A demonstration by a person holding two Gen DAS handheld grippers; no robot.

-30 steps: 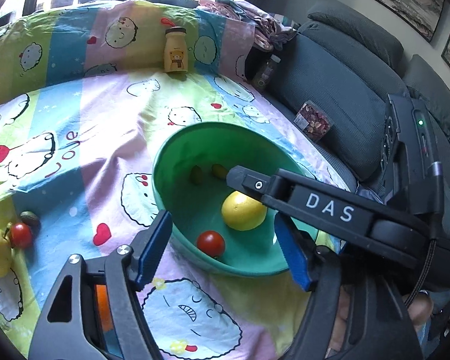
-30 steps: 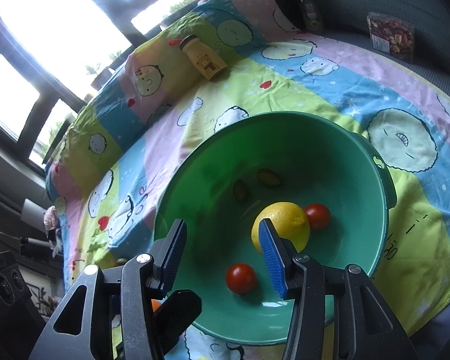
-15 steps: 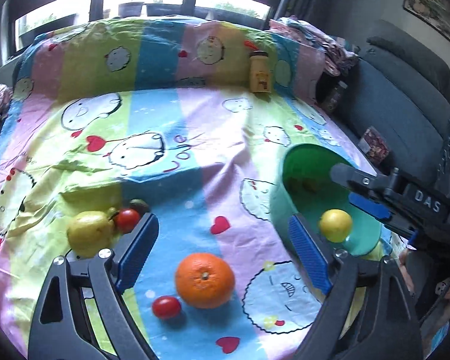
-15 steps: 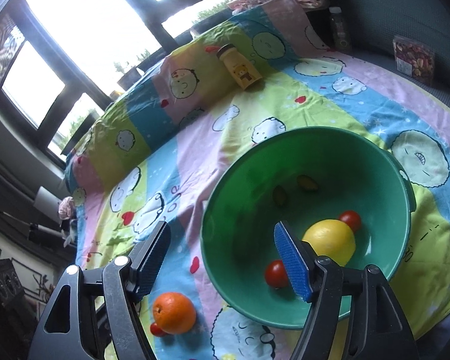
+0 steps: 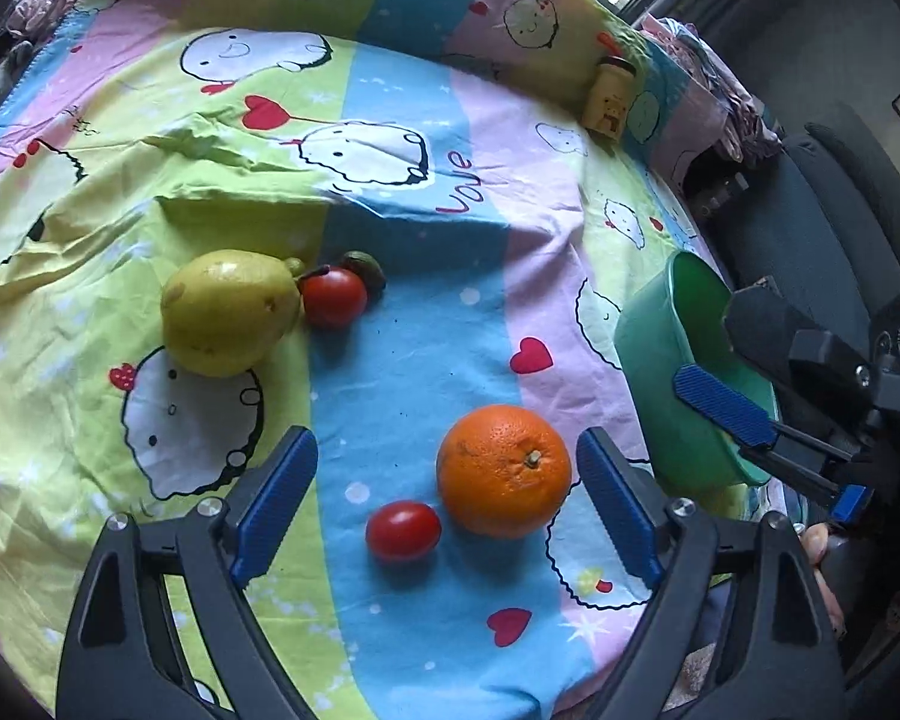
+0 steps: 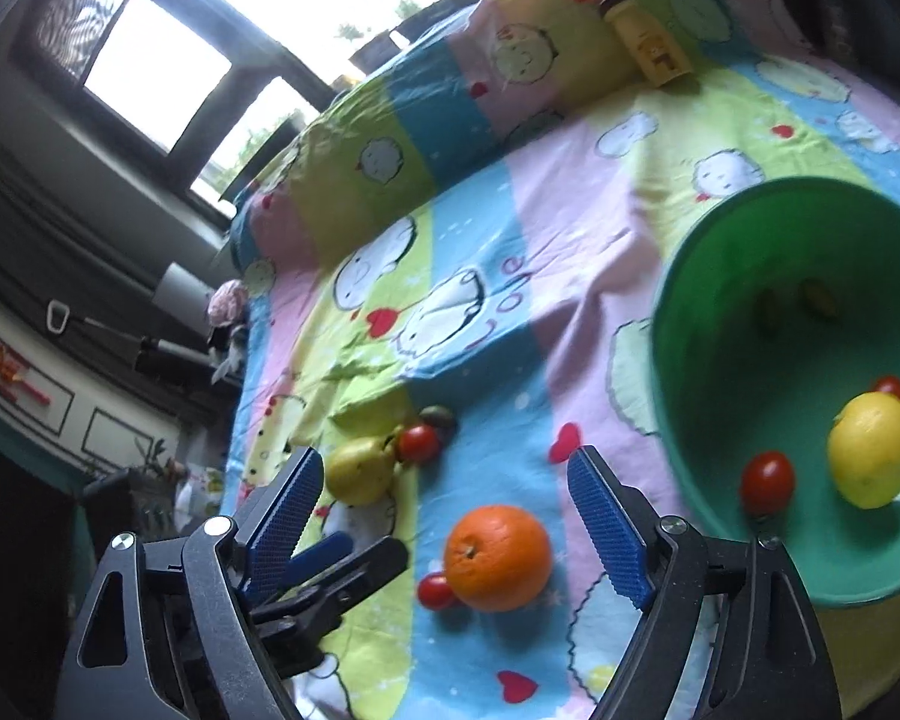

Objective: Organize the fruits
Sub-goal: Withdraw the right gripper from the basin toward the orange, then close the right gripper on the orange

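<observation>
An orange (image 5: 504, 471) and a small tomato (image 5: 403, 530) lie on the cartoon sheet between the open fingers of my left gripper (image 5: 447, 504). A pear (image 5: 229, 311), another tomato (image 5: 333, 298) and a small dark fruit (image 5: 366, 268) lie further left. The green bowl (image 6: 720, 276) at the right holds a lemon (image 6: 872, 457), two tomatoes (image 6: 767, 482) and small dark fruits. My right gripper (image 6: 447, 519) is open and empty, above the orange (image 6: 498, 558), left of the bowl. It also shows in the left wrist view (image 5: 750, 414) beside the bowl (image 5: 654, 354).
A yellow bottle (image 5: 612, 99) stands at the far edge of the sheet. A dark grey sofa (image 5: 822, 204) runs along the right side. Windows (image 6: 156, 84) lie beyond the far edge.
Both grippers have swung left, away from the bowl. The orange and small tomato now sit between my left fingers, closer than before. The right gripper now faces the orange instead of the bowl.
</observation>
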